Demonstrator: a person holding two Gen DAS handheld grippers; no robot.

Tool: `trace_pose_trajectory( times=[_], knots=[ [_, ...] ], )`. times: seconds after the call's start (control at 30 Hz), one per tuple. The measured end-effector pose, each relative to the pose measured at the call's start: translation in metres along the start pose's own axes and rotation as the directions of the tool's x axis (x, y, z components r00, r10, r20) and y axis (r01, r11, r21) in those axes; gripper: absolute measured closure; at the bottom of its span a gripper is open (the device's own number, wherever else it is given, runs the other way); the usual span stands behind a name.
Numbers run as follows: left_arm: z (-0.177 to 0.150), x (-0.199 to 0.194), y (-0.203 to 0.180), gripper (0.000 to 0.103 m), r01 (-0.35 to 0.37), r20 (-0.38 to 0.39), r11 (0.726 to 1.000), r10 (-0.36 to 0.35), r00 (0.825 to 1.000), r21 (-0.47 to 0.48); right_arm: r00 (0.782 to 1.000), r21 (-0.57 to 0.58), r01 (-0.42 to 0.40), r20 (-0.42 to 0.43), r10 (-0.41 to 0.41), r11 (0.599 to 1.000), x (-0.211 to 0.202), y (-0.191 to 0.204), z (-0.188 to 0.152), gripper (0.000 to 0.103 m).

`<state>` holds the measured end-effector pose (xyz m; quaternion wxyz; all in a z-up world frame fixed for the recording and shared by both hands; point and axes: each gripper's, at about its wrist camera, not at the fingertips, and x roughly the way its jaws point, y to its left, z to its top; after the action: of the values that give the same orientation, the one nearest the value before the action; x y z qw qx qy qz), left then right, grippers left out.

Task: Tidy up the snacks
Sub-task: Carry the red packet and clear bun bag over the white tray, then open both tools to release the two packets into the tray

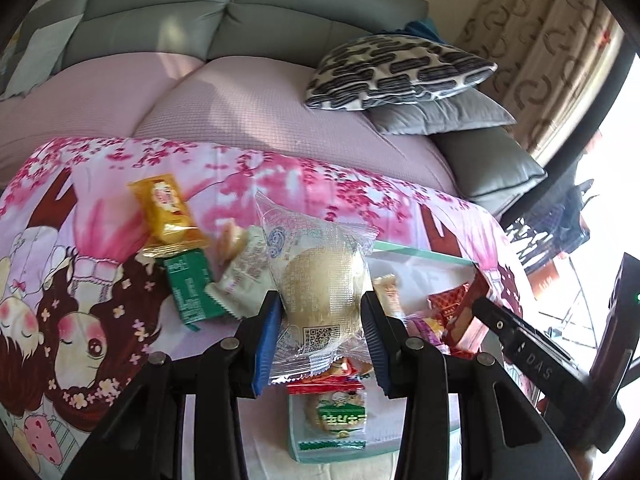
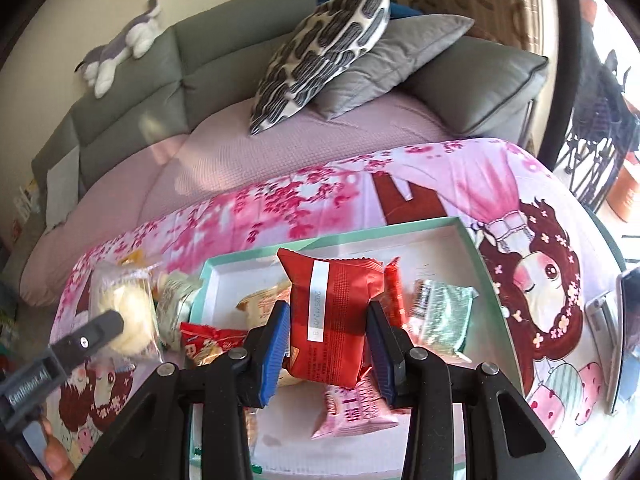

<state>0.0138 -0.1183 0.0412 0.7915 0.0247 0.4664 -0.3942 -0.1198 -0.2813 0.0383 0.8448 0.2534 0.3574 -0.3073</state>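
Observation:
My left gripper (image 1: pixel 320 320) is shut on a clear-wrapped round pastry (image 1: pixel 320 284) and holds it above the table, left of the tray; it also shows in the right wrist view (image 2: pixel 128 316). My right gripper (image 2: pixel 328 336) is shut on a red snack packet (image 2: pixel 332 316), held over the mint-rimmed white tray (image 2: pixel 468 240). In the tray lie a green-white packet (image 2: pixel 440 316), a pink packet (image 2: pixel 352 408), a red packet (image 2: pixel 212 344) and others. On the cloth lie a yellow packet (image 1: pixel 168 208), a green packet (image 1: pixel 192 284) and a white packet (image 1: pixel 244 276).
The table wears a pink cartoon cloth (image 1: pixel 100 320). Behind it stands a grey sofa with a pink cover (image 1: pixel 240 100), patterned and grey cushions (image 2: pixel 320 52) and a plush toy (image 2: pixel 120 48). A phone-like object (image 2: pixel 620 340) lies at the table's right edge.

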Motion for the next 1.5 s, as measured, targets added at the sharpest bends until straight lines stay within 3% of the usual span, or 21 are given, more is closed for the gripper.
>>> trace_pose_trajectory(
  times=[0.17,0.5,1.07,1.27,1.5],
  knots=[
    [0.004,0.010,-0.010,0.061,0.034,0.014,0.999,-0.034,0.999,0.012,0.999,0.010,-0.020,0.039,0.020,1.000,0.005,-0.005,0.006,0.062],
    [0.009,0.047,-0.011,0.061,-0.023,0.058,0.999,0.021,0.998,0.042,0.995,-0.035,-0.040,0.086,0.043,0.999,0.036,0.003,0.010,0.062],
    [0.007,0.075,-0.010,0.060,-0.031,0.019,0.999,0.030,0.999,0.037,1.000,-0.090,0.001,0.020,0.001,0.996,0.064,0.015,0.002,0.061],
    [0.008,0.070,-0.013,0.048,-0.033,0.013,0.999,0.032,0.999,0.041,1.000,-0.092,-0.001,0.000,0.001,0.996,0.063,0.015,0.003,0.050],
    [0.015,0.054,-0.006,0.038,-0.103,0.001,0.995,0.103,0.995,0.014,0.999,-0.096,0.020,-0.026,-0.023,0.995,0.055,0.015,0.004,0.042]
  ],
)
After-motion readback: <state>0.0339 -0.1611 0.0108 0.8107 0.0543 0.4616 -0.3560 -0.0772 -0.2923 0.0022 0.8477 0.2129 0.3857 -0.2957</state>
